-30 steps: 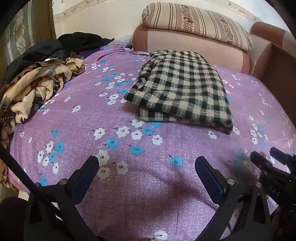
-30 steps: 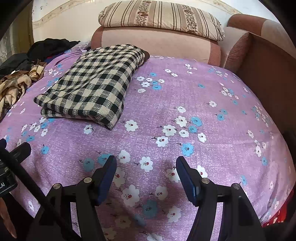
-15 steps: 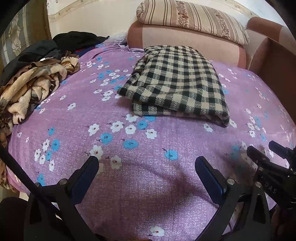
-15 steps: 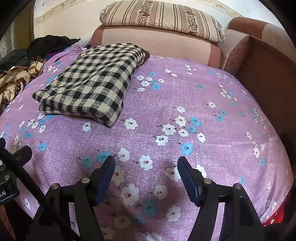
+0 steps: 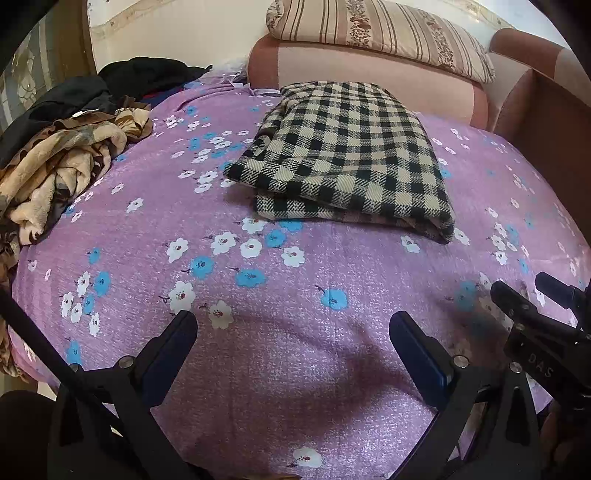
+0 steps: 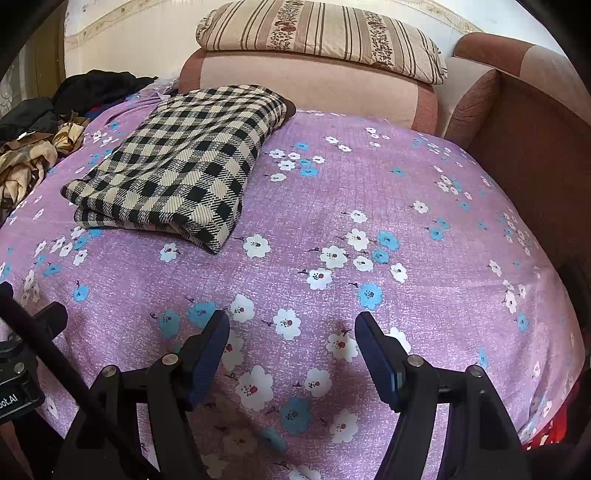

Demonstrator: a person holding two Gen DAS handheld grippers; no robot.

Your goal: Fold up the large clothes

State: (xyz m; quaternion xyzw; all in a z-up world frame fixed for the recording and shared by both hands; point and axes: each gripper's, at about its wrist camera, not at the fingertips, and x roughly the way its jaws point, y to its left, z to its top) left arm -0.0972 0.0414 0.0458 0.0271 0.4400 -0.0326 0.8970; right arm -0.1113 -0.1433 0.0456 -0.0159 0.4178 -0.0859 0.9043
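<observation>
While the folded checked garment lies on the far part of the flowered purple sheet, the left gripper and right gripper hover near, both spread wide and holding nothing.

Both views are fisheye shots from low over the near edge of a purple floral bedspread, facing forward toward a striped pillow at the top of the frame. The left wrist view places the folded checked garment at centre, fairly near. The right wrist view has it at upper left. Both share bedspread, garment, pillow and the crumpled clothes pile at left.
</observation>
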